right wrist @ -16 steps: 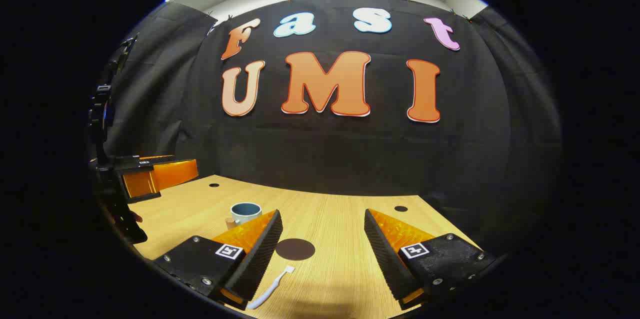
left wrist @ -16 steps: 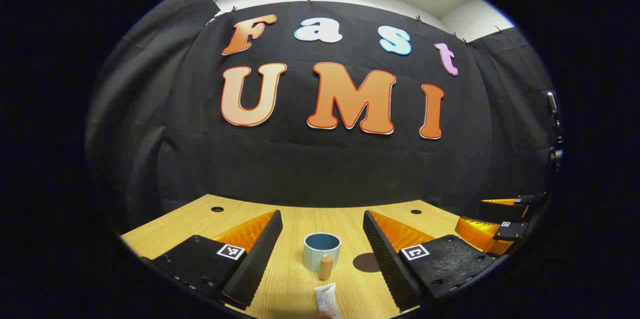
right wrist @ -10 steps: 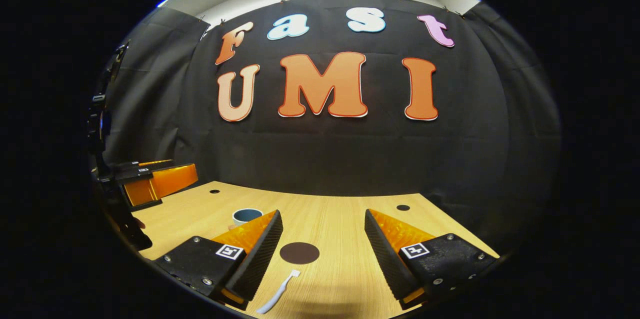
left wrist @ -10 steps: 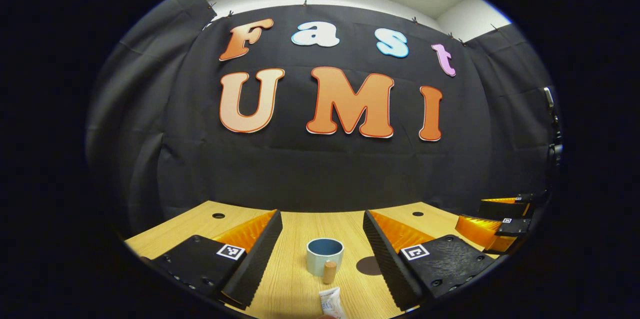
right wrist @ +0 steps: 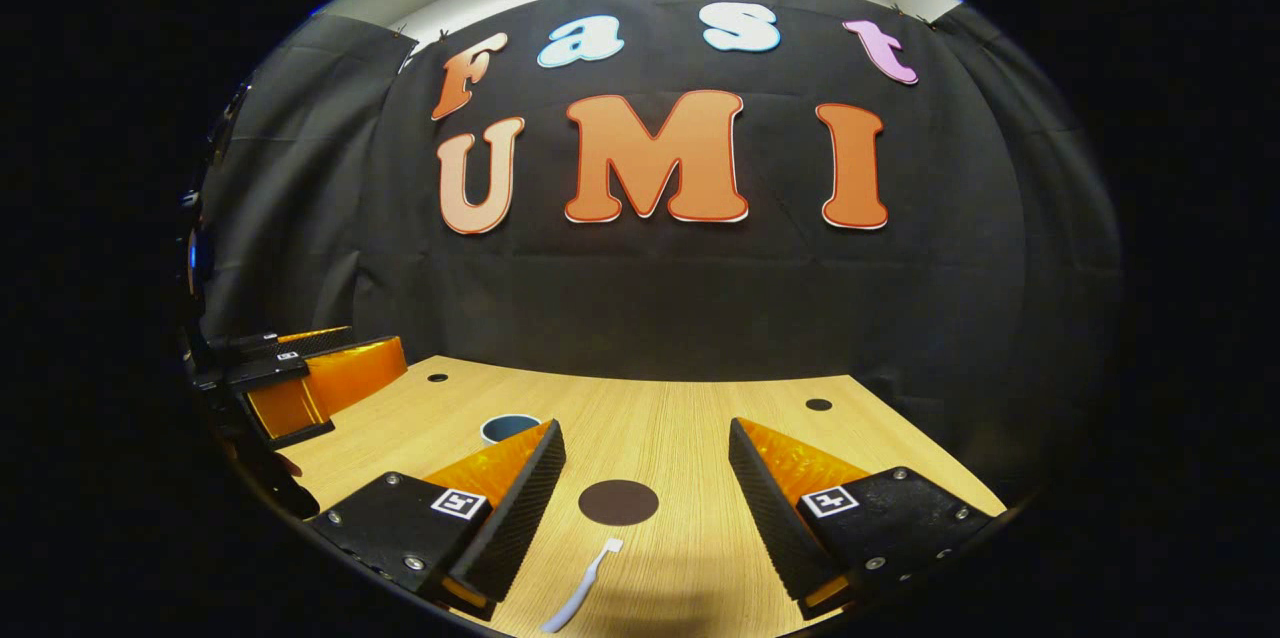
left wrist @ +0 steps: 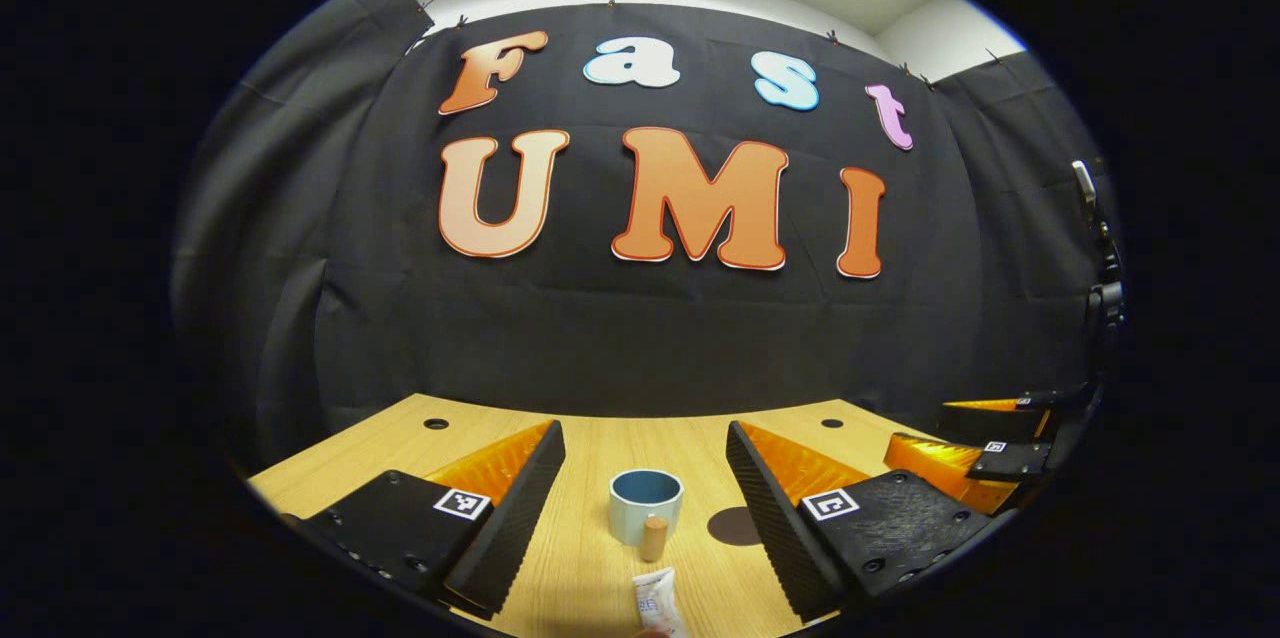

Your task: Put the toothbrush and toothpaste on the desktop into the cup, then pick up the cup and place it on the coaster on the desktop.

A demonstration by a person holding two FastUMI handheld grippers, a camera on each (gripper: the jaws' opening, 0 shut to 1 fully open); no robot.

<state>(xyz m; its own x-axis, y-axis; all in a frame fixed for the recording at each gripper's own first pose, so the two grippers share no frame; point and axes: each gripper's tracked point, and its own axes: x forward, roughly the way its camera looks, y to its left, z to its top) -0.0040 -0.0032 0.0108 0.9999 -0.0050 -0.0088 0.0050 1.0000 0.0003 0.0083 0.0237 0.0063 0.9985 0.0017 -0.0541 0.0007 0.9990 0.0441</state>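
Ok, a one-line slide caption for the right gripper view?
Open right claw above the desk, white toothbrush between its fingers, dark coaster just beyond, cup far left.

On the desktop (left wrist: pixel 590 558), the toothpaste (left wrist: pixel 652 603) lay before the cup (left wrist: pixel 645 506), the coaster (left wrist: pixel 735 525) to its right.
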